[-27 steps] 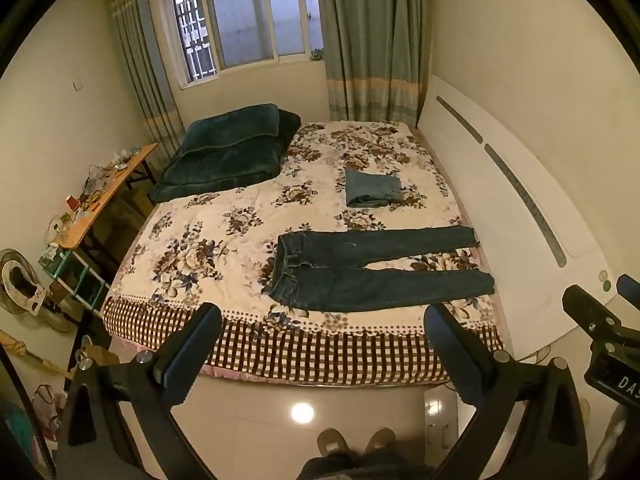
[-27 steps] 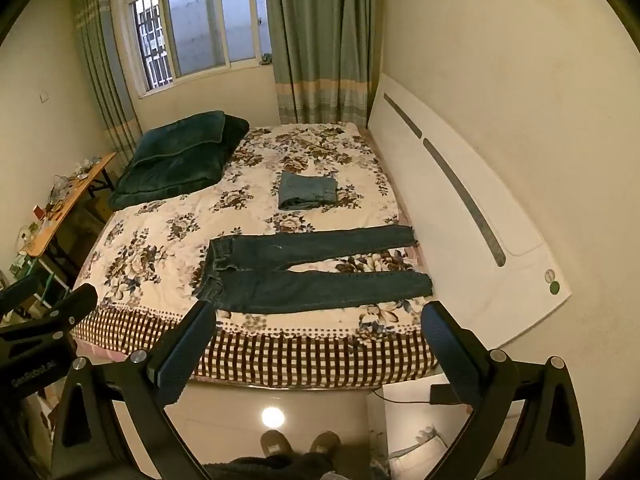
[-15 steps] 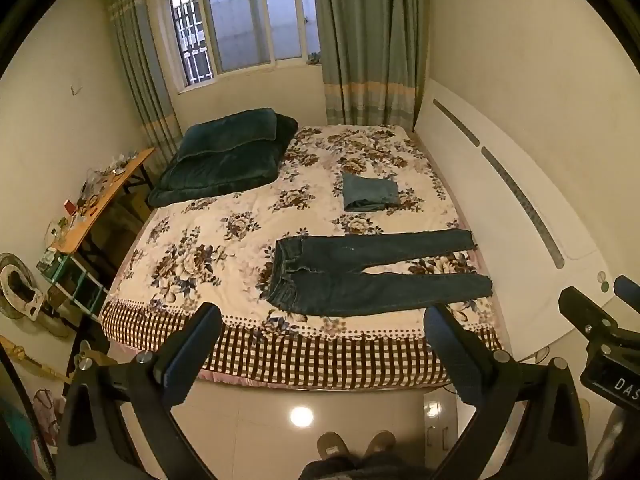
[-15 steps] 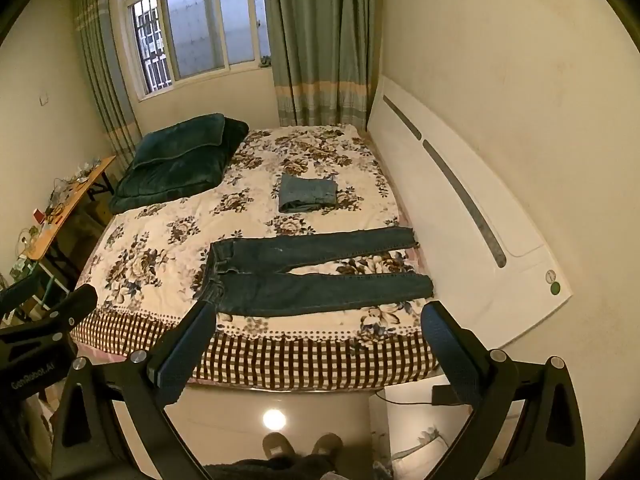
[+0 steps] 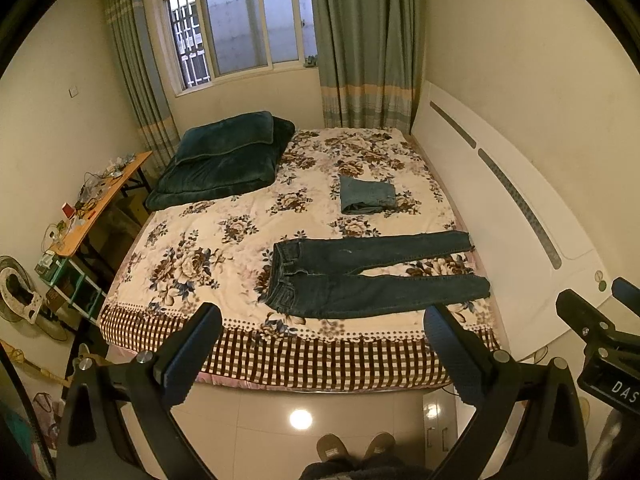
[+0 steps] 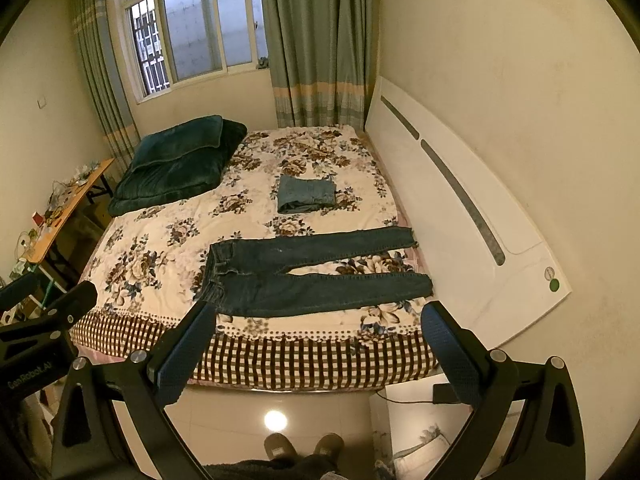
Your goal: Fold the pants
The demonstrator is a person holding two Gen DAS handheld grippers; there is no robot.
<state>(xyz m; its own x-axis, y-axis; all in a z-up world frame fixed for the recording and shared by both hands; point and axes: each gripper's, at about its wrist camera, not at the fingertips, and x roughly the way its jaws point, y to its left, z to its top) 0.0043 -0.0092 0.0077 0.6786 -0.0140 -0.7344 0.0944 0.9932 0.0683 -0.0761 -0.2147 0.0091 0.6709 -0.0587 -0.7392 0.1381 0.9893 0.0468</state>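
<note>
Beside the headboard (image 6: 460,216), a charger (image 6: 442,393) (right view only) sits.

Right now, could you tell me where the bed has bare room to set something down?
Free: the quilt between the green blanket and the dark jeans, and beyond the folded jeans toward the curtain. Crowded: the side desk.

Bedspread (image 5: 192,248) left of jeans (image 5: 372,276) bare; folded denim (image 5: 366,196) beyond; headboard (image 5: 520,216) bounds right.
</note>
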